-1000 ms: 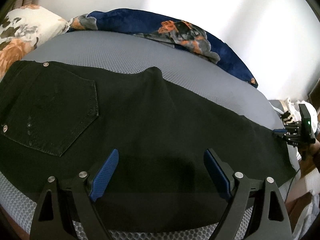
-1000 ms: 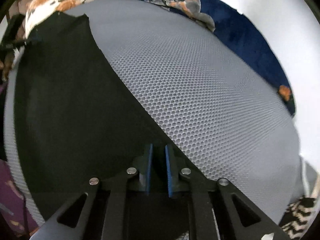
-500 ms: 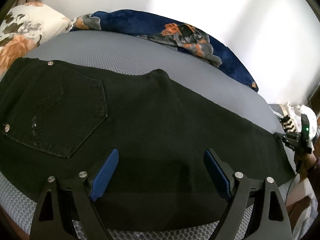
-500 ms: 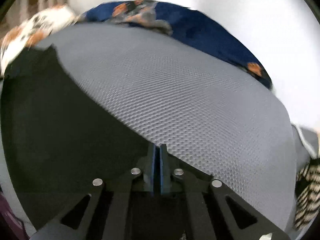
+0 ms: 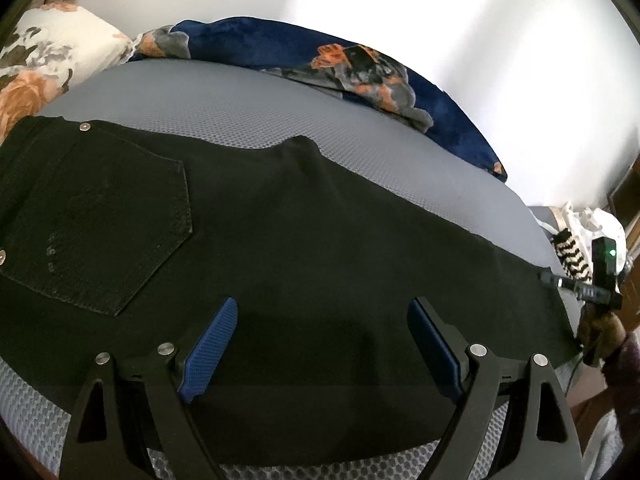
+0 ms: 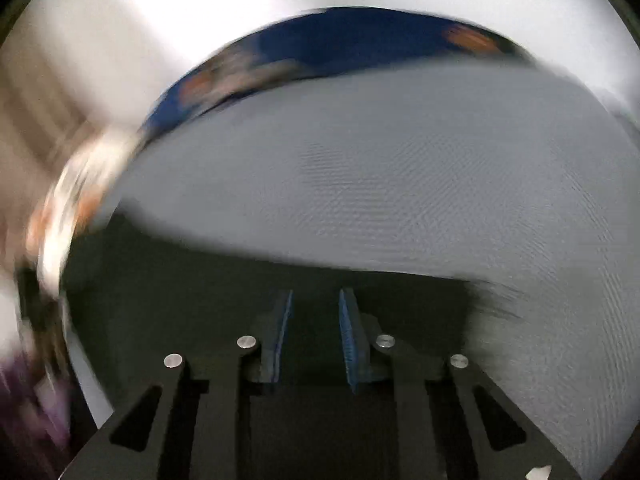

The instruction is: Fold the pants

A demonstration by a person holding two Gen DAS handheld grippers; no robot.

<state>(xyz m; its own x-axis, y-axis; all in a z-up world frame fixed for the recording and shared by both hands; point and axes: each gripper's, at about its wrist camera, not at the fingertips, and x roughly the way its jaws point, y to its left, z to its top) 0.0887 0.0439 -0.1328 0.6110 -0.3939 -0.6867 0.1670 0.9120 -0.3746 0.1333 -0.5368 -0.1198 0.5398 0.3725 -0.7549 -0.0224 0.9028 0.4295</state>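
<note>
Lying flat across the grey bed [image 5: 240, 104], the black pants [image 5: 304, 240] are mid-fold: the left gripper [image 5: 322, 340] hovers wide open and empty above them while the right gripper [image 6: 314, 322] pinches the hem, next needing a carry toward the waistband.

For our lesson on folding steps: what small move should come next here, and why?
Probably lift the right gripper, shut on the leg end of the black pants, toward the pocket: the pants lie full length, and the left gripper hangs open.
</note>
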